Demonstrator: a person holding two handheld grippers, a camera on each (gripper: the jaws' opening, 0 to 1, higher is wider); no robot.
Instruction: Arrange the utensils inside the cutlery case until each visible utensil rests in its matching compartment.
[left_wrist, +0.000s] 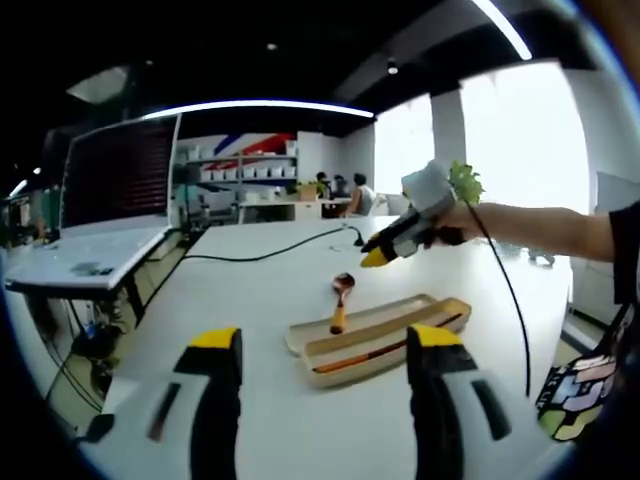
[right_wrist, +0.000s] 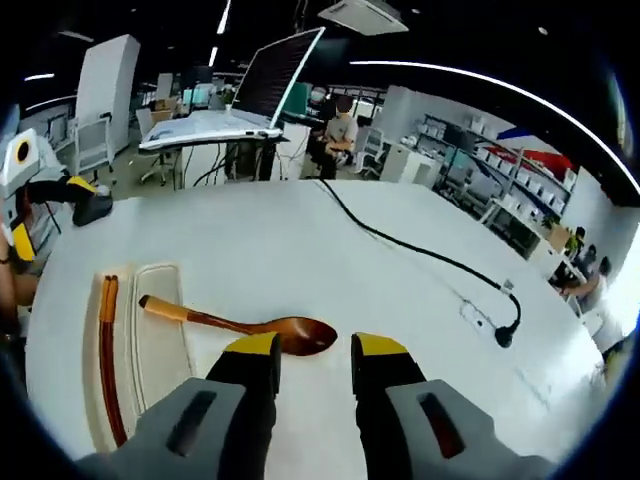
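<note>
Right gripper view: the right gripper (right_wrist: 315, 365), jaws apart and empty, hovers just beside the wooden spoon (right_wrist: 245, 327), whose handle lies across the cutlery case (right_wrist: 155, 345). Chopsticks (right_wrist: 106, 360) rest in the case's narrow compartment. The left gripper (left_wrist: 325, 385) hangs near the case, jaws apart.

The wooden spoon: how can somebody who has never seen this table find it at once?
On the white table lies a pale cutlery case. The wooden spoon rests with its handle over the case's edge and its bowl on the table. Unlike the chopsticks lying inside, it has a round dark bowl.
</note>
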